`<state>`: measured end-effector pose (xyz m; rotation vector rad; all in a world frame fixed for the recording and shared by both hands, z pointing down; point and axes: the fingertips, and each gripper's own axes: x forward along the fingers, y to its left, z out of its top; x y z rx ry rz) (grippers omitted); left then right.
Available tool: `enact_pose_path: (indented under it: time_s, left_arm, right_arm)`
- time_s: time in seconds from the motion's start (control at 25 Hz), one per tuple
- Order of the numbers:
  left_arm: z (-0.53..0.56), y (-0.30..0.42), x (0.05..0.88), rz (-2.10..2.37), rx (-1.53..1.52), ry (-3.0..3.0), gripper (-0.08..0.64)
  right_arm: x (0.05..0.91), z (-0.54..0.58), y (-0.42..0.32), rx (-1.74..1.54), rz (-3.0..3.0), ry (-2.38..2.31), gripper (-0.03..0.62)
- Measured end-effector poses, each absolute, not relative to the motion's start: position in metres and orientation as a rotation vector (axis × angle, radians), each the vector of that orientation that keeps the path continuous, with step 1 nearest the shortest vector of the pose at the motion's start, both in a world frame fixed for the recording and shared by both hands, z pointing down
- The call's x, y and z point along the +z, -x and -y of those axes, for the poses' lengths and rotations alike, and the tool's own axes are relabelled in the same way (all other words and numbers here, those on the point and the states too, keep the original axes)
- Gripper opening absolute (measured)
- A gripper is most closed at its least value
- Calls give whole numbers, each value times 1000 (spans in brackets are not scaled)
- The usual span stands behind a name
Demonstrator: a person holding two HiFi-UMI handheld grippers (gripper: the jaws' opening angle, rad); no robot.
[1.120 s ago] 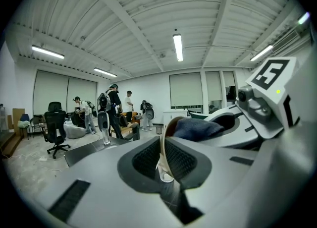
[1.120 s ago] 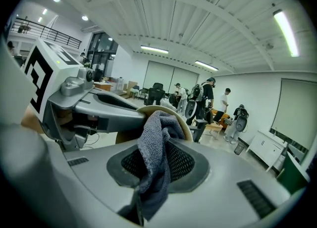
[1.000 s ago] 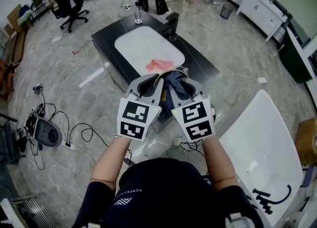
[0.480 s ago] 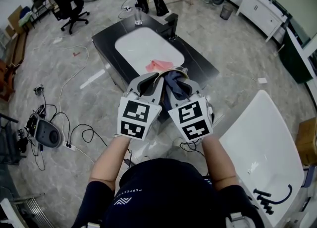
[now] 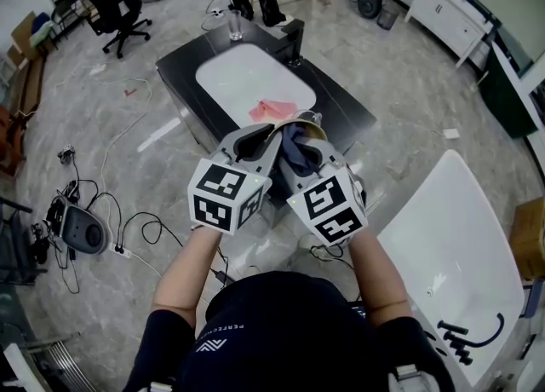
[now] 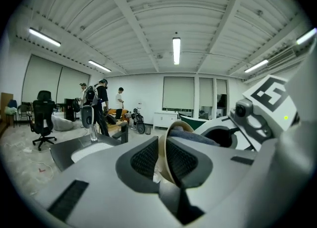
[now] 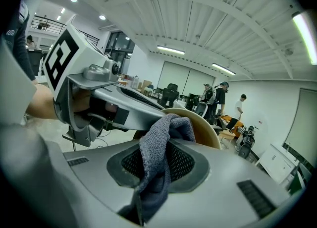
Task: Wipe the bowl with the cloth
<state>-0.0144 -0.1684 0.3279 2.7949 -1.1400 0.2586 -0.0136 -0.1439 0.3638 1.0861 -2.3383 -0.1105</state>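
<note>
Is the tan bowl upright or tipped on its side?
Tipped: the bowl stands on edge, its mouth facing sideways with the grey cloth pushed in.

Bowl (image 5: pixel 312 119) and cloth (image 5: pixel 295 148) largely behind left tool (image 5: pixel 264 136) and right tool (image 5: pixel 312 145)

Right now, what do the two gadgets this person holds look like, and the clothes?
Both the left gripper and right gripper are light grey plastic wedges with dark mesh-textured pads; each carries a white cube of black square markers. The person wears a dark navy short-sleeved shirt with white print. The left jaws have just been opening, the rim of a tan bowl between them.
</note>
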Motion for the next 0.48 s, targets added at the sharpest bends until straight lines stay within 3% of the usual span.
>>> enact_pose_path:
  time_s: [0.48]
  left_arm:
    - [178, 22, 336, 1076, 253, -2752, 43]
  right_arm:
    - [379, 132, 26, -182, 2323, -828, 95]
